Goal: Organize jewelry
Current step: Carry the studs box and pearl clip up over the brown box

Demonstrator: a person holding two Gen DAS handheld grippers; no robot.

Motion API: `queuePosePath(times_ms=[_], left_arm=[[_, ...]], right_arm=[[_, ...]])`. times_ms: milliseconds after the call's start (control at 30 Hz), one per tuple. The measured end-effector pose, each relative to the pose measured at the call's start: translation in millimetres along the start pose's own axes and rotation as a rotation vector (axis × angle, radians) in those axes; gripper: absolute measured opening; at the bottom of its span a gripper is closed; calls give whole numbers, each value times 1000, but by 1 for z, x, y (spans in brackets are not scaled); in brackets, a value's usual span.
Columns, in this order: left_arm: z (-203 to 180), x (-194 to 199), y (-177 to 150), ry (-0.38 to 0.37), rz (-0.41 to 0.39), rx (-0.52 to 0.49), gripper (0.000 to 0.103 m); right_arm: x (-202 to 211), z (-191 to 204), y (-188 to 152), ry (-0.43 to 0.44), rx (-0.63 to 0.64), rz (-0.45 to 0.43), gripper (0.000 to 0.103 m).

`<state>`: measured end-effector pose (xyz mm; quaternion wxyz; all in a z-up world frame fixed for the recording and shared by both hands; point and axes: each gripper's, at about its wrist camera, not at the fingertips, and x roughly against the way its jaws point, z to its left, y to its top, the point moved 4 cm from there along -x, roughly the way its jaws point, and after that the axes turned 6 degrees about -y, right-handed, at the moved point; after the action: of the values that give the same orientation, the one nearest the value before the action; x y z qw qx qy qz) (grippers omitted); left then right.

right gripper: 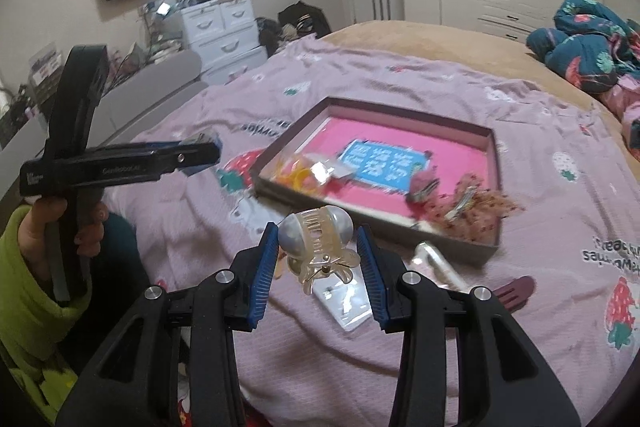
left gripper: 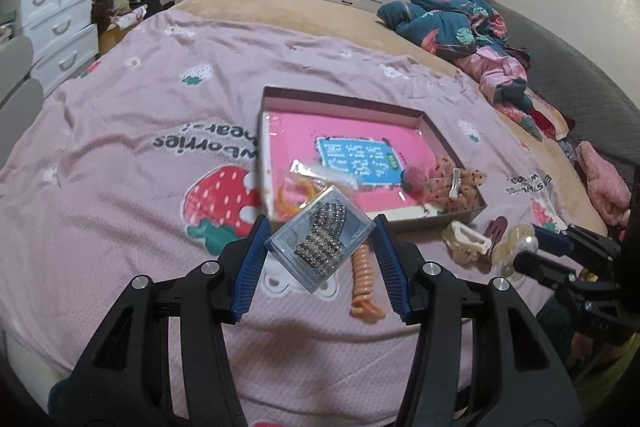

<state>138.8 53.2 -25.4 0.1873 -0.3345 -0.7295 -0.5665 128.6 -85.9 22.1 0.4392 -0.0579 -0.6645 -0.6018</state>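
Observation:
My left gripper (left gripper: 320, 233) is shut on a clear plastic box of rhinestone jewelry (left gripper: 320, 241) and holds it above the pink bedspread, just in front of the shallow pink-lined box (left gripper: 452, 147). My right gripper (right gripper: 318, 243) is shut on a beige pearl hair claw (right gripper: 318, 239), held above the bed near the box's (right gripper: 494, 187) front edge. In the box lie orange hoops in a clear bag (left gripper: 298, 189), a red pom hair tie (left gripper: 414, 179) and a dotted bow clip (left gripper: 456, 183).
On the bedspread by the box lie an orange spiral hair tie (left gripper: 362, 275), a cream claw clip (left gripper: 466, 241), a maroon clip (right gripper: 516, 289) and a clear packet (right gripper: 346, 301). Folded clothes (left gripper: 448, 15) lie at the far right. White drawers (right gripper: 222, 31) stand beyond the bed.

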Motion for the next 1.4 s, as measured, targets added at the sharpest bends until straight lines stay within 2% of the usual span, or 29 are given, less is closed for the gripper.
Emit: queuePosePath(times_ms=[300,767,1133,1400], left_arm=[[-27,-6,35,-37,-37,-58,44],[-62,-33,74,-67,-47,-124,44],[-63,-73,72,-69,13,-102,44],[-61,-99,62,-71,62,-96,44]], right_arm=[[21,-46,22,-79,-97,-62,39],[39,-98,47,-199,-135,-111,39],[22,-120,62,-241,-167,-103,39],[-6,-129,69,-235,-194,-71,39]])
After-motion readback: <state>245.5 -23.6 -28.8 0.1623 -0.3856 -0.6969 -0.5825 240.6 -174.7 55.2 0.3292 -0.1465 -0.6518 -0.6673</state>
